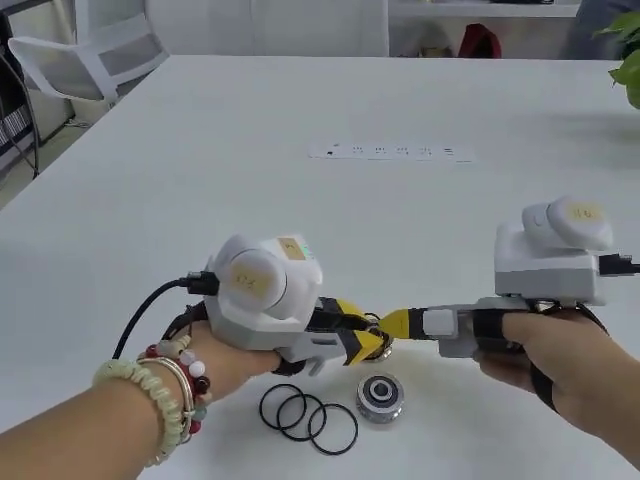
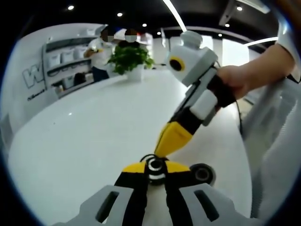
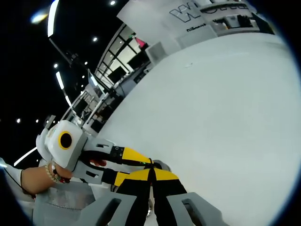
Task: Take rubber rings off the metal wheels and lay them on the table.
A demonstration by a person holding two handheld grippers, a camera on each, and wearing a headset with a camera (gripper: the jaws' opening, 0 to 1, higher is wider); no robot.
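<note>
My left gripper (image 1: 374, 337) is held low over the table, shut on a small metal wheel (image 2: 155, 165). The right gripper (image 1: 386, 324) meets it tip to tip from the right. Its yellow jaws are closed on the thin black rubber ring (image 2: 146, 157) at the wheel's rim. In the right gripper view my own jaws (image 3: 151, 172) are together, with the left gripper (image 3: 148, 164) coming in from the left. A second metal wheel (image 1: 381, 396) lies on the table just below the grippers. Three loose black rings (image 1: 306, 412) lie overlapping to its left.
A white power strip (image 1: 390, 152) lies in the middle of the white table (image 1: 200, 180). A white chair (image 1: 90, 55) stands at the far left corner and a potted plant (image 2: 129, 56) at the table's far end, with people behind it.
</note>
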